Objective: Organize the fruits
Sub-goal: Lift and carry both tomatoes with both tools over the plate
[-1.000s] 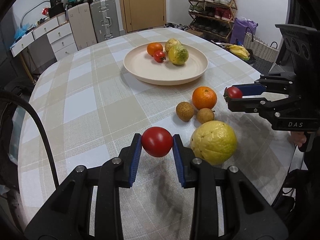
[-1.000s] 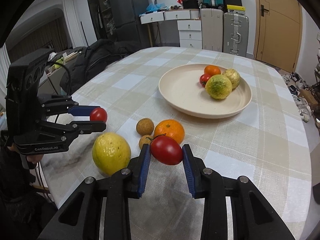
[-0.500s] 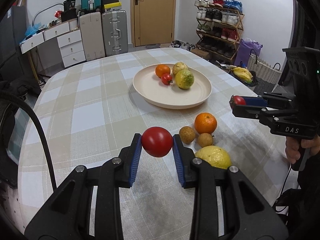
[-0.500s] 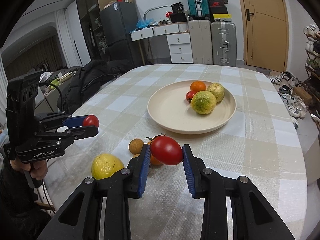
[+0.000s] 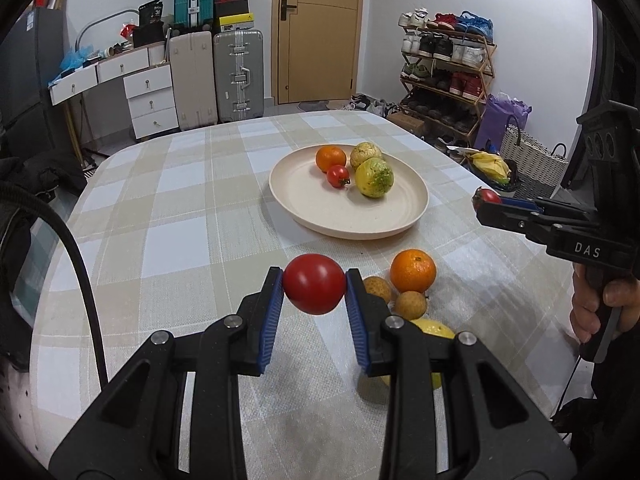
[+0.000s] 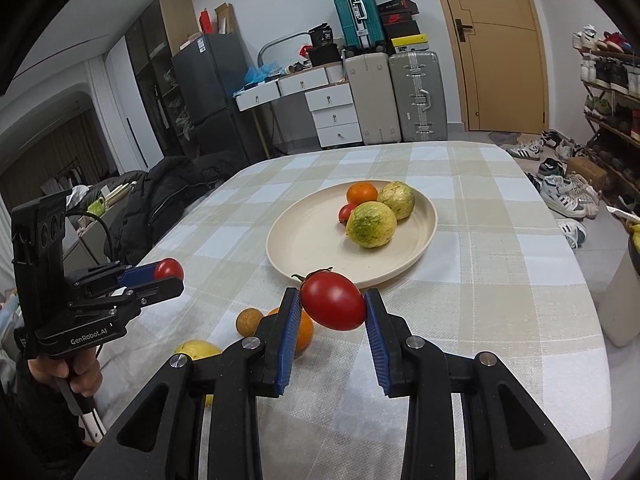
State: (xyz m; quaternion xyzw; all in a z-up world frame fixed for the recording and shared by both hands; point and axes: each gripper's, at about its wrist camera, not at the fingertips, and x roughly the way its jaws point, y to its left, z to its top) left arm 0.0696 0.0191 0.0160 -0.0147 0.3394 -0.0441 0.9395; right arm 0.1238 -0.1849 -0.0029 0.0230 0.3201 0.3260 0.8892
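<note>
Room: lived-in space with suitcases (image 5: 218,76), a shoe rack (image 5: 444,76) and a door behind the table.
Surface: checked tablecloth (image 5: 180,208) on a rounded table, cream plate (image 5: 316,220) at your 12 o'clock.
Plate contents: an orange, a small tomato and two yellow-green fruits, bunched at the plate's 1 o'clock side.
Left tongs: your left gripper (image 5: 315,289) is clamped on a round red tomato (image 5: 315,289), held above the cloth.
Right tongs: your right gripper (image 6: 333,306) is clamped on an oval tomato (image 6: 333,306) with its stem on, just short of the plate's near rim.
Loose fruit: a second orange (image 5: 413,271), two small brown fruits (image 5: 411,305) and a yellow fruit (image 5: 434,328) lie at your 1 to 2 o'clock in the left view, near the plate.
Step in hand: carrying both tomatoes to the plate, I judge.
How to do it well: aim for the bare patch at the plate's 7 o'clock; lower until each tomato rests before you let go, so neither rolls; stagger the two hands to avoid a clash.
</note>
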